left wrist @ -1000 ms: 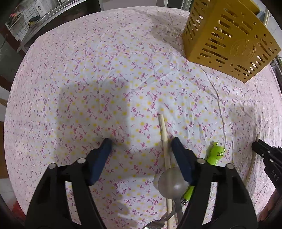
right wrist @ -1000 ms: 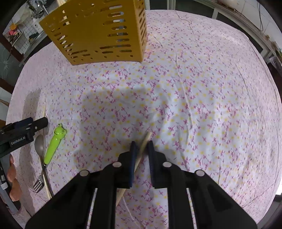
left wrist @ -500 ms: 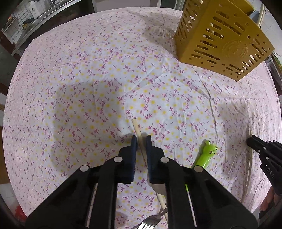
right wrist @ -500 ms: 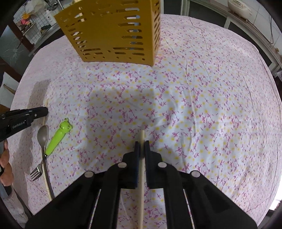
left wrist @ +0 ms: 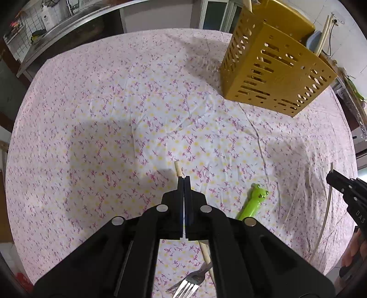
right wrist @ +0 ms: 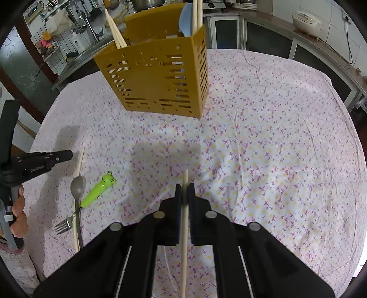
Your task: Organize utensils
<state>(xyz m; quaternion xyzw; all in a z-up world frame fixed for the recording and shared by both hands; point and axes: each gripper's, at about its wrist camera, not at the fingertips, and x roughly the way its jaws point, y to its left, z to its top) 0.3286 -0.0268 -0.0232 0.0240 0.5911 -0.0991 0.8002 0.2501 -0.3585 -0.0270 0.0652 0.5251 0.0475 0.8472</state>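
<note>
Both pairs of jaws are clamped, each on one wooden chopstick: left gripper (left wrist: pixel 184 181), right gripper (right wrist: pixel 184 190). Ahead of them the yellow caddy (right wrist: pixel 158 80) already holds chopsticks; a fork (right wrist: pixel 64 225), spoon (right wrist: pixel 77 185) and green frog utensil (right wrist: pixel 98 190) remain on the cloth. Both grippers point steeply downward.

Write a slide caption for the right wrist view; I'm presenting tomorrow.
Right gripper clamps a chopstick before the yellow utensil holder.

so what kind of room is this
Most likely a home kitchen: a white rice cooker on the counter, a steel sink counter with a tap, and a table with a flowered cloth.
</note>
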